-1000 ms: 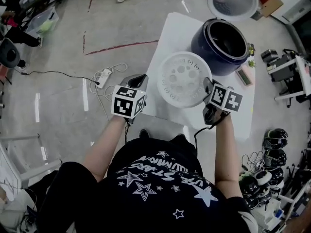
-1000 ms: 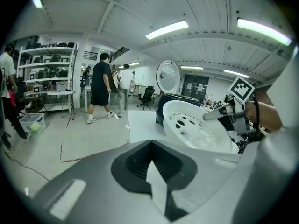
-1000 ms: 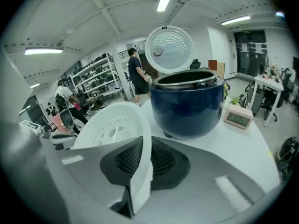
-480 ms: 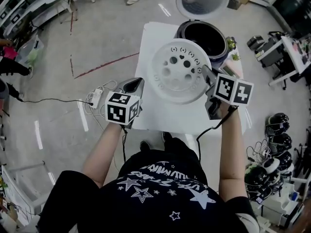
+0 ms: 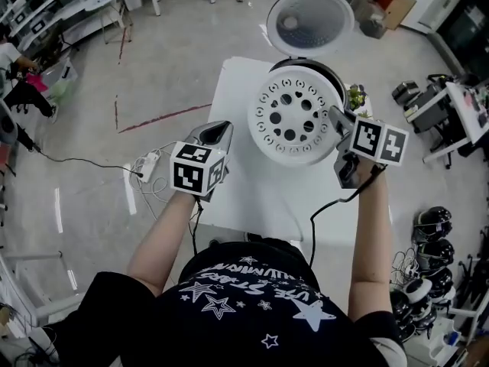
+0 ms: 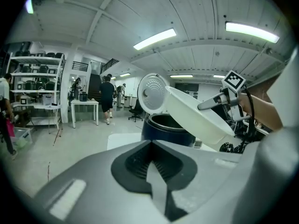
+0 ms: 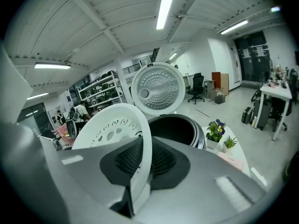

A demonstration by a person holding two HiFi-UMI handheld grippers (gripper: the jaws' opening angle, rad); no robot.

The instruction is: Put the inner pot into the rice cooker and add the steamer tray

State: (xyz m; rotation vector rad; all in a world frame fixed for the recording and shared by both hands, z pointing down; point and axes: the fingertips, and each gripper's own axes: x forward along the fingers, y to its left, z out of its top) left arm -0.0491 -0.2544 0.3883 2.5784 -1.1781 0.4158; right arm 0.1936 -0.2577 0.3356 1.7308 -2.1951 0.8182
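The left tool is clenched on nothing, held above the left edge of the white worktop. To its right, the perforated white steamer tray hangs tilted in the air over the front of the open dark-blue rice cooker, whose lid stands up behind it. The right tool grasps the tray by its right rim.

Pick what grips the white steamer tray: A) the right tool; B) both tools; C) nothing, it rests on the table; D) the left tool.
A: the rim of the steamer tray is pinched between the jaws of the right tool, while the left tool is shut on nothing, apart from the tray.
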